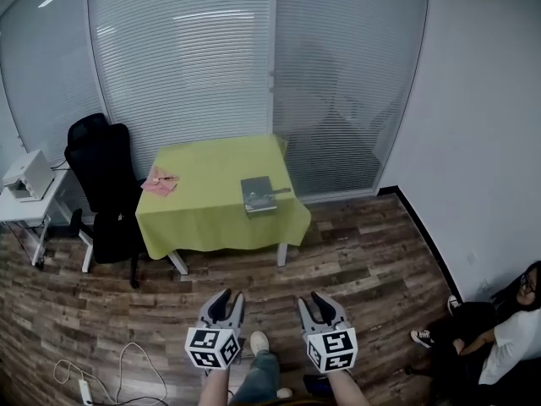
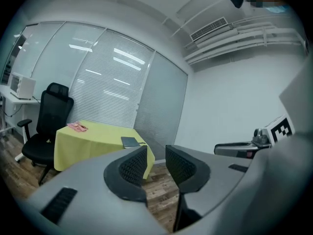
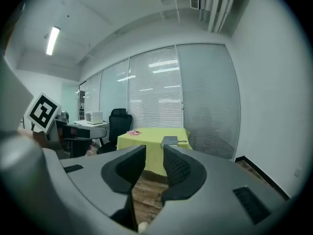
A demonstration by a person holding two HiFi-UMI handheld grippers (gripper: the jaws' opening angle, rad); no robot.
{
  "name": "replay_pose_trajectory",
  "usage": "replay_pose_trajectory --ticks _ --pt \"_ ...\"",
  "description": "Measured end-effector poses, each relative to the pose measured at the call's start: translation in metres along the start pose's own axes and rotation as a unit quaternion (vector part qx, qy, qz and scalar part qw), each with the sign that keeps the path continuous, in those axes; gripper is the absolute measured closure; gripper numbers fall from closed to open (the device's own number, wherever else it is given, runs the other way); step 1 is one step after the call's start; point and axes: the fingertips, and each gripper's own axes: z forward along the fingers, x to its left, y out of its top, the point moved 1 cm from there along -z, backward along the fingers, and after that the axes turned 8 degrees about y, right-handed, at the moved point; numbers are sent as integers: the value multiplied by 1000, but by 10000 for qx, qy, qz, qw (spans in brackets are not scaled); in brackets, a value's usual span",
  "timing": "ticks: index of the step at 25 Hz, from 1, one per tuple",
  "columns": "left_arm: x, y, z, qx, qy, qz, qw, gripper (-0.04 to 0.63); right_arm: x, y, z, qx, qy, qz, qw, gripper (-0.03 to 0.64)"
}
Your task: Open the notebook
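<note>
left hand-held gripper (image 1: 230, 299) and right hand-held gripper (image 1: 311, 301) are both low at the front of the head view, side by side over the wood floor (image 1: 372, 260), pointing toward the bench (image 1: 203, 218). both are released: jaws apart w/ nothing between them, only floor and bench edge show thru the gaps. the notebook (image 1: 258, 194) lies closed and flat on the bench's yellow-green cloth, near the front right corner, well apart from both grippers. a pink item (image 1: 159, 182) sits at the bench's left edge. a black office chair (image 1: 106, 176) stands just left of the bench. a person (image 1: 507, 337) sits on the floor at the far right by the wall.
</note>
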Motion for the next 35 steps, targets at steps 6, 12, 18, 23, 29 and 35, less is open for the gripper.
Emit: replay_pose_trajectory --ticks 6,12,18,23,29,35 --pt "14 -8 73 227 14 -33 9997 476 -49 -14 52 201 -66 152 9997 484" --pt "45 7 174 407 -21 -53 9992 476 -101 -8 137 438 -91 188 9988 480" --pt "78 25 268 588 -107 49 9982 469 -146 7 221 569 -192 265 9978 479" --pt "100 22 325 810 -143 149 9965 466 -174 3 273 722 -246 364 9964 479" --pt "119 18 371 998 -219 217 9945 466 -198 2 319 836 -292 404 9952 477" --pt "126 15 400 1115 -365 440 9921 462 -211 2 340 894 -422 361 9944 476"
